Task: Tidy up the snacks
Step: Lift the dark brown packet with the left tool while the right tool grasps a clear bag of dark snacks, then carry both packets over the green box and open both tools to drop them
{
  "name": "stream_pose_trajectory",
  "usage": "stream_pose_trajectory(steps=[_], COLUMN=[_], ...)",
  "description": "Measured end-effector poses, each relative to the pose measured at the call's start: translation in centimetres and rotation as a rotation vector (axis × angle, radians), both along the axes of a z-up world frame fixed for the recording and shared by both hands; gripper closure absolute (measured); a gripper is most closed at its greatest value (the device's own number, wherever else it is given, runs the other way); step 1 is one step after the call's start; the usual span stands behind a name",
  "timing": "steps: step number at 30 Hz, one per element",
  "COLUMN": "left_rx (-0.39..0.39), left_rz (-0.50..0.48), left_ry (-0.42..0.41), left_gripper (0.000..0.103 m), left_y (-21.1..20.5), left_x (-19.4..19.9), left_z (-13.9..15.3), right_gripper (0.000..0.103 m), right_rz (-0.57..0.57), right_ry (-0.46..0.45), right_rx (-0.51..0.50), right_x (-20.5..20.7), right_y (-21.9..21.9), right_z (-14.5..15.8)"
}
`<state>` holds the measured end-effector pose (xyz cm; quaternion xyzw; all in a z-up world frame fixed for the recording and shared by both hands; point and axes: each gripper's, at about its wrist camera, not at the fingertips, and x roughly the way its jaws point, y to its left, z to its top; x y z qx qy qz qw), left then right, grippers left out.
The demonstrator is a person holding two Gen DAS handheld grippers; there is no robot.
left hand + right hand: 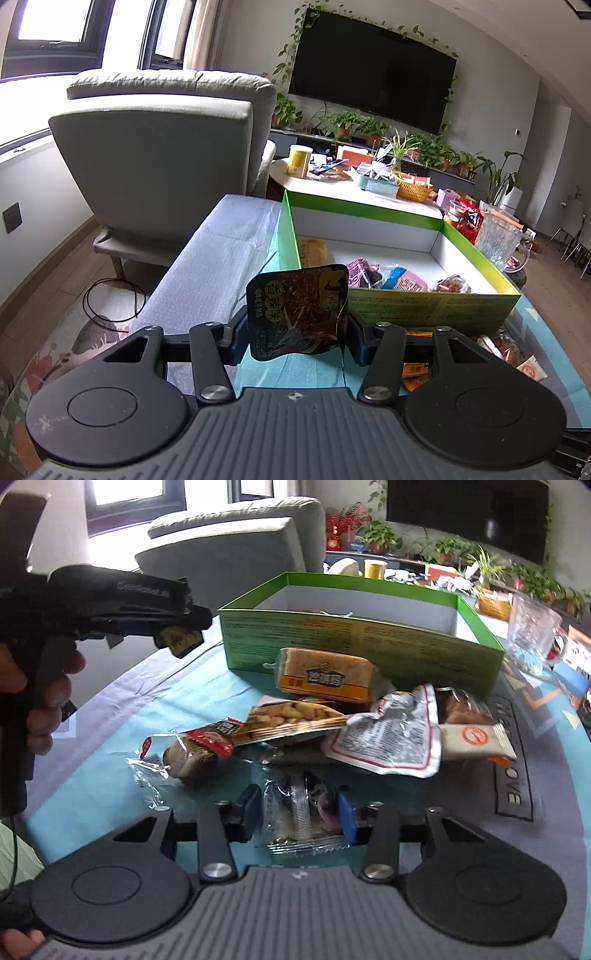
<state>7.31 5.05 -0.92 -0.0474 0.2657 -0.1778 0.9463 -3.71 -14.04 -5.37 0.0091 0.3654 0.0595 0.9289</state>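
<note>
Clamping a dark spicy-snack packet (297, 314) mid-frame, our left gripper (295, 334) sits below the green box (436, 306); our right gripper (301, 818) pinches a clear-wrapped snack (299, 812) at lower centre.

Ahead of me a grey armchair (162, 147) stands with its back to me beneath bright windows (51, 26). A dark television (369, 70) hangs on the pale wall, vines trailing round it, potted plants (351, 125) below. The floor (44, 295) is wood.
</note>
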Motion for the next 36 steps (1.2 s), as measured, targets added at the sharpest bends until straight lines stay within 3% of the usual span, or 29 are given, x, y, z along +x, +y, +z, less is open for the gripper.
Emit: stream_pose_trajectory(steps=[7, 16, 26, 36], left_rx=[-0.009, -0.002, 0.004, 0.033], left_rz=[-0.023, -0.065, -0.115, -0.141], left_ry=[-0.044, -0.085, -0.124, -0.118], left_gripper=[0.054, 0.054, 0.054, 0.054], left_y=[-0.6, -2.9, -6.8, -9.3], left_x=[-0.5, -0.2, 1.8, 5.0], left_z=[1.4, 2.8, 4.2, 3.6], right_gripper=[0.059, 0.059, 0.059, 0.059], right_rz=[-0.040, -0.137, -0.190, -0.192], right_ry=[-0.027, -0.140, -0.308, -0.349], right_rx=[0.012, 0.041, 0.098, 0.150], right_x=[-2.2, -3.5, -1.8, 0.6], right_y=[-1.9, -5.4, -8.2, -9.1], right_z=[1.0, 3.4, 6.6, 7.1])
